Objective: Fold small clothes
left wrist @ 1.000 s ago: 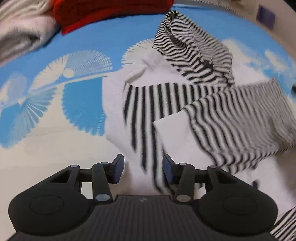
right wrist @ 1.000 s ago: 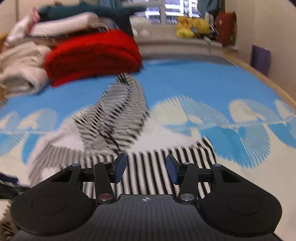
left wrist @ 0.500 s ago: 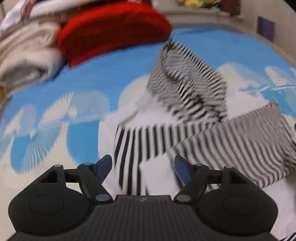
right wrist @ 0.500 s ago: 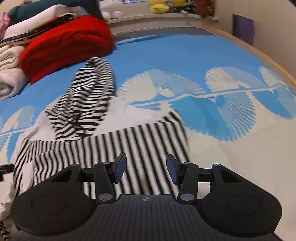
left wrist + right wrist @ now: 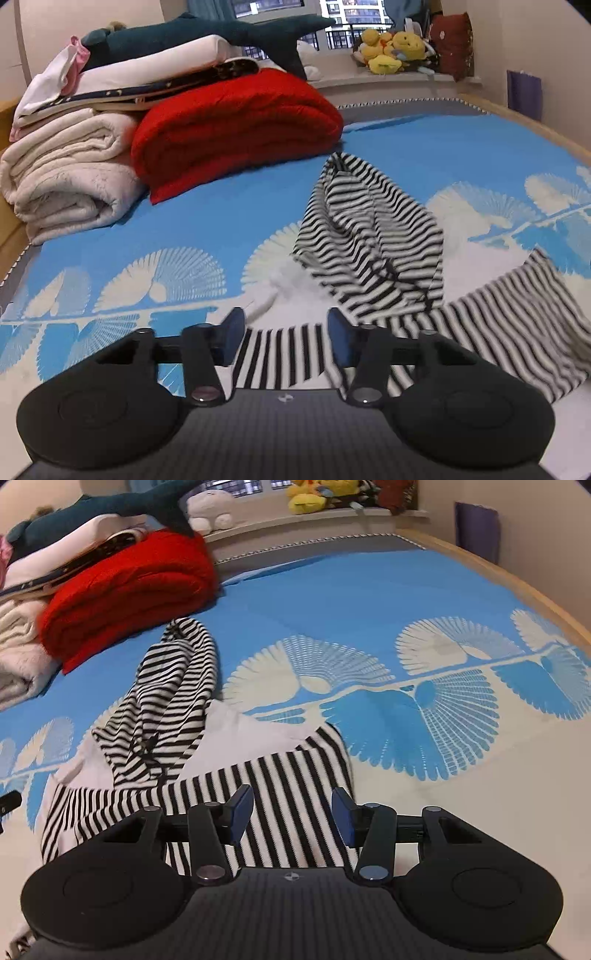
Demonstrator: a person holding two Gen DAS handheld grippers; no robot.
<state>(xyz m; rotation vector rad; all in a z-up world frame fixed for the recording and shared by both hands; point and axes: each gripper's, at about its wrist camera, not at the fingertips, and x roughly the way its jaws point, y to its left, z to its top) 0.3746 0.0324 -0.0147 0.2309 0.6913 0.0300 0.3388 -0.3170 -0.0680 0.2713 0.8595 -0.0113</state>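
Since 1 s ago the left gripper [image 5: 285, 338] was raised off the striped hoodie [image 5: 373, 243] on the bedspread [image 5: 207, 221], jaws closing on nothing; right gripper [image 5: 292, 818] empty, parted over the sleeve; mid-fold, next a hem grab is needed.

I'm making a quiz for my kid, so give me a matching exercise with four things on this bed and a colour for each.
Things:
1. folded blanket
2. hooded top
3. rolled towel
4. plush shark

Colours:
A. black and white stripes
B. dark teal
C. red
D. cream

Pairs: 1-C, 2-A, 3-D, 4-B
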